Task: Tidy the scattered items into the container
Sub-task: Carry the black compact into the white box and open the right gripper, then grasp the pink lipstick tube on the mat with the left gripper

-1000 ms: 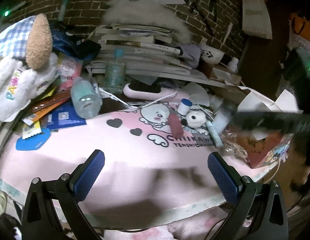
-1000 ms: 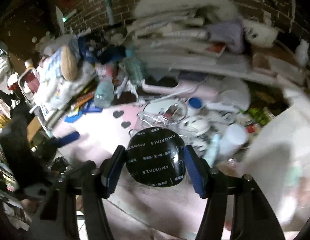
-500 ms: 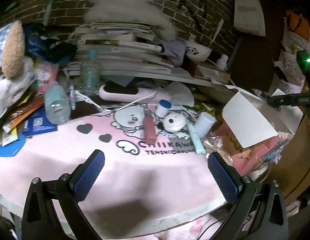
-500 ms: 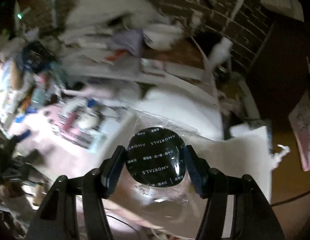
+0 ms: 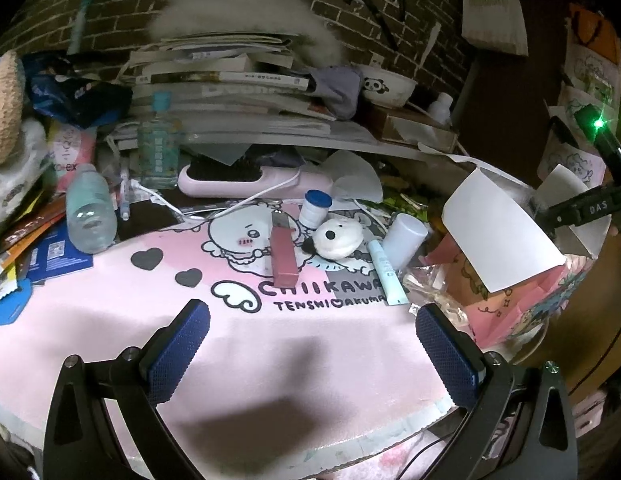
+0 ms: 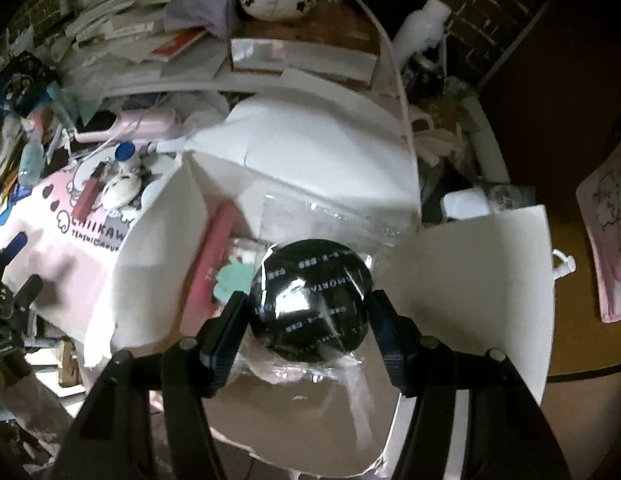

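My right gripper is shut on a black round puff in clear wrap, held over the open cartoon-printed box, whose white flaps stand up. A pink stick and a teal item lie inside it. In the left wrist view the same box sits at the mat's right edge. My left gripper hangs open above the pink mat. Beyond its fingers lie a red-pink tube, a white plush face, a blue-capped jar, a thin pale tube and a white cup.
A stack of books and a panda bowl fill the back. A pink hairbrush, a lying water bottle, an upright bottle and packets crowd the left. A white bottle stands behind the box.
My right gripper has carried the wrapped black puff from over the mat rightward and down over the open box. The left gripper's view has shifted right, staying open.
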A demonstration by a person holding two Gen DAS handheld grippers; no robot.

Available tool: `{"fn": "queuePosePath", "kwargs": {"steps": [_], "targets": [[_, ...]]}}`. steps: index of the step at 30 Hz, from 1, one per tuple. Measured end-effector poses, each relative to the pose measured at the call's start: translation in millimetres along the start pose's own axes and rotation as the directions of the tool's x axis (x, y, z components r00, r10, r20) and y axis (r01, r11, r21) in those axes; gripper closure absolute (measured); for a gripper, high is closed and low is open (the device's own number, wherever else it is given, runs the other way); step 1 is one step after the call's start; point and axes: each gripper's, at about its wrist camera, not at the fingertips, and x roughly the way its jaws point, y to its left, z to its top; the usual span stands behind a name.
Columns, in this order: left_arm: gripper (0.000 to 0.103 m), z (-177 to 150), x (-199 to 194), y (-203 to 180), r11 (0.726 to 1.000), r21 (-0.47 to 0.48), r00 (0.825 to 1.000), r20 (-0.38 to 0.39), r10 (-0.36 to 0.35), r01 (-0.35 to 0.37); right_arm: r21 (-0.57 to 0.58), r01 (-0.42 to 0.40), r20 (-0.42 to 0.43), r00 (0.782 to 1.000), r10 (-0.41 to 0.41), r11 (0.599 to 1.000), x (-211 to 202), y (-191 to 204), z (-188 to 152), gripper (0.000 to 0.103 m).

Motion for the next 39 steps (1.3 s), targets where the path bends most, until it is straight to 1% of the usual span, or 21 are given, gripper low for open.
{"fn": "queuePosePath", "kwargs": {"steps": [3, 7, 10, 11, 13, 14, 15, 19, 21, 23, 25, 26, 28, 29, 30, 32, 33, 34, 37, 38, 39], "targets": [[0.000, 1.3, 1.6, -0.6, 1.000, -0.002, 1.000, 0.001, -0.004, 0.004, -0.015, 0.017, -0.020, 1.000, -0.017, 1.000, 1.9, 3.2, -1.1, 0.045], [0.000, 0.9, 3.5, -2.8, 1.000, 0.005, 1.000, -0.001, -0.011, 0.011, -0.014, 0.048, 0.011, 0.999, -0.048, 0.999, -0.8, 2.1, 0.9, 0.045], [0.000, 1.2, 4.7, -3.4, 1.000, 0.009, 1.000, -0.006, -0.010, 0.010, -0.010, 0.047, 0.001, 0.999, -0.047, 0.999, 0.9, 0.4, 2.5, 0.044], [0.000, 1.1, 4.7, -3.3, 1.000, 0.007, 1.000, -0.006, -0.010, 0.010, -0.010, 0.045, 0.001, 0.999, -0.045, 0.999, 0.7, 1.0, 2.5, 0.042], [0.000, 0.9, 5.5, -3.0, 1.000, 0.002, 1.000, -0.007, -0.011, 0.011, -0.017, 0.056, 0.009, 0.998, -0.056, 0.998, -0.8, 3.1, 1.8, 0.027], [0.000, 0.9, 6.0, -2.5, 1.000, -0.001, 1.000, -0.007, -0.013, 0.013, -0.024, 0.068, 0.019, 0.998, -0.068, 0.997, -2.1, 4.4, 1.0, 0.025], [0.000, 1.1, 7.1, -1.9, 1.000, -0.006, 1.000, -0.011, -0.018, 0.018, -0.030, 0.079, 0.030, 0.997, -0.078, 0.996, -4.2, 5.8, 0.8, 0.024], [0.000, 3.0, 12.0, -0.6, 1.000, -0.022, 0.999, -0.028, -0.020, 0.019, -0.017, 0.060, 0.050, 0.997, -0.059, 0.998, -13.4, 7.1, -0.5, 0.024], [0.000, 4.5, 14.9, 0.4, 1.000, -0.027, 0.999, -0.034, -0.014, 0.014, -0.006, 0.044, 0.106, 0.993, -0.043, 0.999, -24.9, 10.3, -2.2, 0.024], [0.000, 6.4, 18.9, 1.7, 1.000, -0.024, 0.999, -0.040, -0.010, 0.009, -0.014, -0.003, 0.198, 0.980, 0.006, 1.000, -39.4, 17.1, -5.1, 0.015], [0.000, 8.9, 22.2, 3.5, 1.000, -0.023, 0.999, -0.046, -0.008, 0.007, -0.063, -0.084, 0.327, 0.940, 0.100, 0.995, -56.5, 32.0, -11.5, 0.001], [0.000, 10.8, 23.9, 5.0, 1.000, -0.025, 0.999, -0.048, -0.006, 0.005, -0.102, -0.114, 0.387, 0.911, 0.145, 0.988, -63.2, 40.2, -16.5, 0.000], [0.000, 14.4, 26.9, 8.2, 1.000, -0.026, 0.999, -0.051, -0.003, 0.001, -0.225, -0.206, 0.510, 0.808, 0.295, 0.952, -73.8, 62.4, -32.7, 0.000], [0.000, 16.3, 28.5, 9.5, 1.000, -0.022, 0.998, -0.057, 0.006, -0.007, -0.258, -0.232, 0.531, 0.777, 0.338, 0.938, -74.4, 69.0, -37.6, 0.000], [0.001, 18.8, 30.8, 10.6, 1.000, -0.009, 0.998, -0.064, 0.020, -0.020, -0.309, -0.282, 0.552, 0.724, 0.413, 0.908, -74.7, 79.7, -44.9, 0.000], [0.001, 24.0, 35.2, 12.5, 0.999, 0.006, 0.997, -0.072, 0.040, -0.039, -0.372, -0.352, 0.570, 0.644, 0.511, 0.859, -74.1, 93.5, -55.4, 0.000], [0.001, 27.5, 38.1, 13.9, 0.999, 0.010, 0.996, -0.073, 0.045, -0.044, -0.417, -0.397, 0.577, 0.579, 0.576, 0.817, -72.6, 101.0, -61.9, 0.000], [0.001, 29.8, 41.1, 14.8, 0.999, 0.016, 0.996, -0.075, 0.046, -0.044, -0.446, -0.428, 0.578, 0.533, 0.618, 0.786, -71.1, 106.5, -67.1, 0.000], [0.016, 34.1, 52.8, 16.0, 0.998, 0.036, 0.994, -0.099, 0.047, -0.044, -0.530, -0.507, 0.561, 0.392, 0.729, 0.680, -65.3, 123.0, -87.5, 0.000], [0.022, 35.1, 58.4, 15.8, 0.998, 0.046, 0.992, -0.114, 0.055, -0.050, -0.549, -0.518, 0.561, 0.353, 0.749, 0.656, -61.8, 129.2, -96.6, 0.000], [0.028, 35.3, 62.5, 15.3, 0.997, 0.057, 0.991, -0.122, 0.063, -0.056, -0.571, -0.516, 0.560, 0.323, 0.763, 0.638, -59.5, 136.1, -104.5, 0.000]]}}
